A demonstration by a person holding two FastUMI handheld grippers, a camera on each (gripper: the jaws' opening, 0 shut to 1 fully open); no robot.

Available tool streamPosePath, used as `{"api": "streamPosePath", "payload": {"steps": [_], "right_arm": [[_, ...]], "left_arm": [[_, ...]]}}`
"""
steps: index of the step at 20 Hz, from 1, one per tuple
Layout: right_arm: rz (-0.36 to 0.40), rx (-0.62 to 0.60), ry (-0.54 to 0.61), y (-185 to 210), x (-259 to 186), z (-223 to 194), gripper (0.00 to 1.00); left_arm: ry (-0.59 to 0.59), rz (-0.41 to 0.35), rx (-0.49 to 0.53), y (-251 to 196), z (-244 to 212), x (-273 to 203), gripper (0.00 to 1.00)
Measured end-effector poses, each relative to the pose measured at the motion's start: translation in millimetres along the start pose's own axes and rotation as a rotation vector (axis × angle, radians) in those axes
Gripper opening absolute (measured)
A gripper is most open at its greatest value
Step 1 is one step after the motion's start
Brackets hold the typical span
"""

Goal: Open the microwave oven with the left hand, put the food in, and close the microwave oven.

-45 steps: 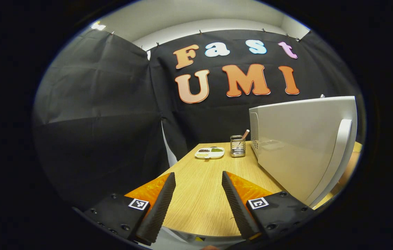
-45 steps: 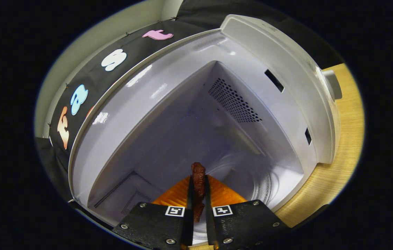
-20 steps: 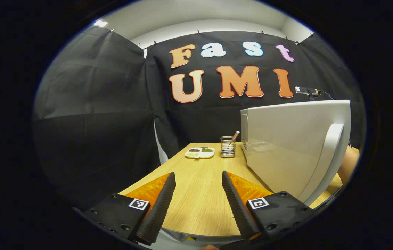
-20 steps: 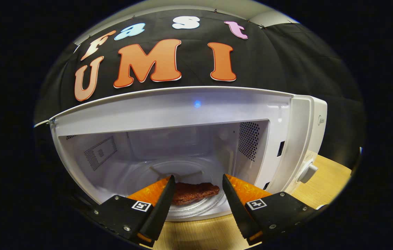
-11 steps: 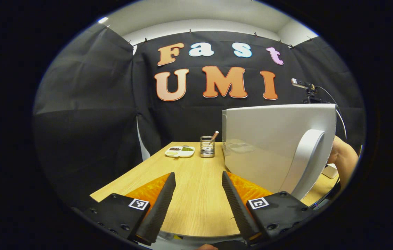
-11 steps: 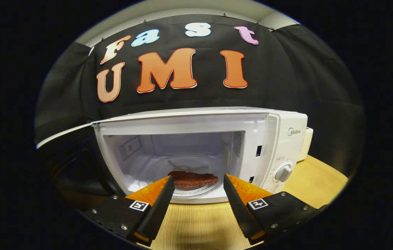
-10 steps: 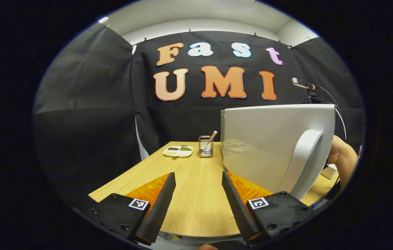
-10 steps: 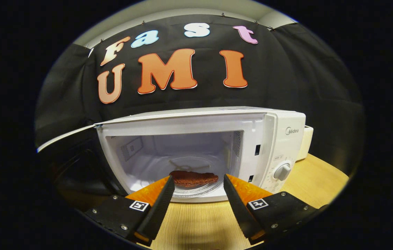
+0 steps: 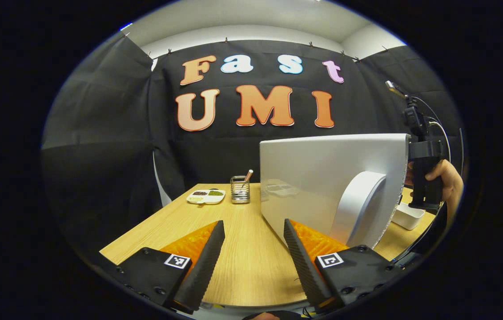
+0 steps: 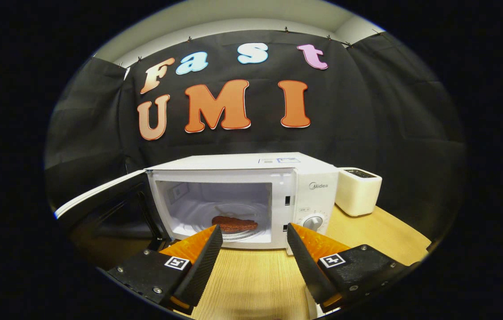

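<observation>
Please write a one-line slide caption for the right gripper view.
Open right gripper facing the microwave, door open, food on turntable.

Ahead of the jaws and to their left, far down the table (image 9: 251,262), a divided dish (image 9: 206,196) lies just beside a metal holder (image 9: 239,196) with a stick in it. Right of the jaws lies a white tray (image 9: 408,216). In the right gripper view a toaster (image 10: 357,191) stands beyond the right jaw.

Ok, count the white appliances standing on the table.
2. The microwave oven stands at the middle with its door swung open to the left; a small white appliance sits just right of it. More may be hidden behind them.
</observation>
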State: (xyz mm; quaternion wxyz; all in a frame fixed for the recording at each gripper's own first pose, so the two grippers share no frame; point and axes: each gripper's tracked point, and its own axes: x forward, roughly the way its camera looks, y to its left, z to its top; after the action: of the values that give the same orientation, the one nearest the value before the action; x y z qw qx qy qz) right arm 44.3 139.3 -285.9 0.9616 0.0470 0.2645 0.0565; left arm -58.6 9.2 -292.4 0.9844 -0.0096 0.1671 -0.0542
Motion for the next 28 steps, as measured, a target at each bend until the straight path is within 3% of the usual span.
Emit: {"api": "streamPosePath", "payload": {"steps": [3, 6, 7, 10, 12, 22, 23, 24, 25, 26, 27, 28], "right_arm": [[0.008, -0.007, -0.008, -16.2, -21.0, 6.7, 0.91], [0.029, -0.008, -0.015, -26.5, -40.0, 12.2, 0.92], [0.034, -0.013, -0.016, -30.5, -45.9, 14.0, 0.92], [0.037, -0.022, -0.03, -45.5, -61.6, 20.4, 0.91], [0.033, -0.015, -0.038, -56.7, -68.8, 24.1, 0.91], [-0.029, 0.004, -0.063, -121.9, -89.7, 30.5, 0.91], [-0.037, 0.005, -0.06, -128.6, -90.4, 29.2, 0.92], [-0.041, 0.006, -0.061, -134.2, -91.5, 29.4, 0.92], [-0.049, 0.007, -0.06, -141.0, -91.4, 28.4, 0.91], [-0.054, 0.009, -0.062, -146.0, -92.4, 27.7, 0.91], [-0.061, 0.012, -0.062, -151.5, -93.2, 27.8, 0.91], [-0.065, 0.015, -0.064, -156.2, -94.5, 27.9, 0.91]], "left_arm": [[-0.007, -0.054, 0.015, -23.6, 3.1, 2.7, 0.88], [-0.017, -0.103, 0.027, -48.7, 7.7, 7.0, 0.84], [-0.02, -0.122, 0.025, -58.2, 9.8, 9.6, 0.88], [-0.027, -0.177, -0.001, -86.6, 16.5, 20.1, 0.84], [-0.034, -0.19, 0.003, -101.3, 22.0, 29.1, 0.88], [0.008, -0.287, 0.024, -191.0, 13.5, 80.7, 0.85], [0.012, -0.299, 0.018, -200.1, 12.6, 85.9, 0.72], [0.016, -0.313, 0.016, -208.9, 13.0, 91.5, 0.68], [0.018, -0.324, 0.018, -218.1, 13.1, 97.0, 0.58], [0.015, -0.322, 0.022, -223.6, 14.4, 102.8, 0.6], [0.021, -0.322, 0.024, -229.0, 13.9, 107.4, 0.44], [0.018, -0.325, 0.023, -235.6, 15.5, 113.2, 0.36]]}}
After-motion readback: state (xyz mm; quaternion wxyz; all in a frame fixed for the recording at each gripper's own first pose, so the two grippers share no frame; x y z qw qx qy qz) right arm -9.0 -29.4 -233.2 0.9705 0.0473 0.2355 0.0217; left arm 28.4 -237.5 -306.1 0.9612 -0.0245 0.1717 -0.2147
